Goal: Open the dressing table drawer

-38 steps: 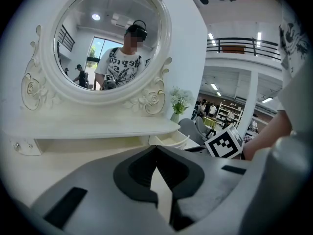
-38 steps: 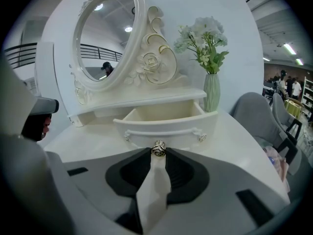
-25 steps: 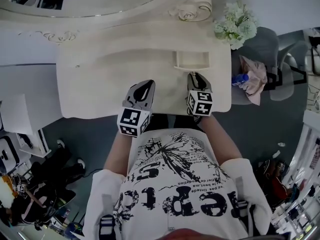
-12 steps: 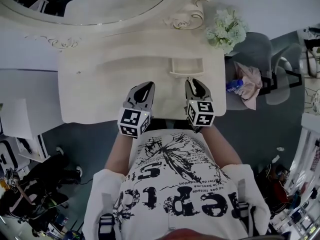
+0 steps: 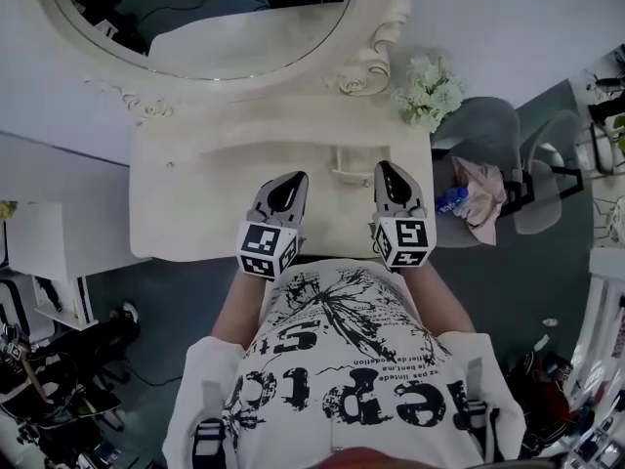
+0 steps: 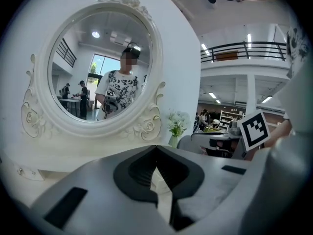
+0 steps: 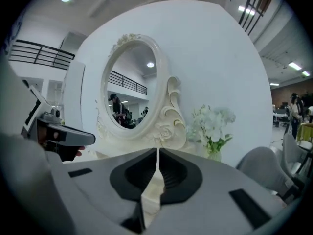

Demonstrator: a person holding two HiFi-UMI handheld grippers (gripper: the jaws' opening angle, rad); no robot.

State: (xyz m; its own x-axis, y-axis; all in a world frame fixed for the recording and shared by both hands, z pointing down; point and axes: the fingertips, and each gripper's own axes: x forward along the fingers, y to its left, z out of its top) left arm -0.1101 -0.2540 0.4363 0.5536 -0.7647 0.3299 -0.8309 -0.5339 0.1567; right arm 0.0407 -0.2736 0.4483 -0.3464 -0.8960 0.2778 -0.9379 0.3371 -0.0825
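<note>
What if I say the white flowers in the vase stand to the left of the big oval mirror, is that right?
Not quite. The white flowers in the vase stand to the right of the big oval mirror, not to its left. The head view shows this, and both gripper views show it too.

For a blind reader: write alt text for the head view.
A person holds the left gripper and right gripper over the front of a cream dressing table; the right's jaws have just closed on nothing. An oval mirror and white flowers stand at the back.
</note>
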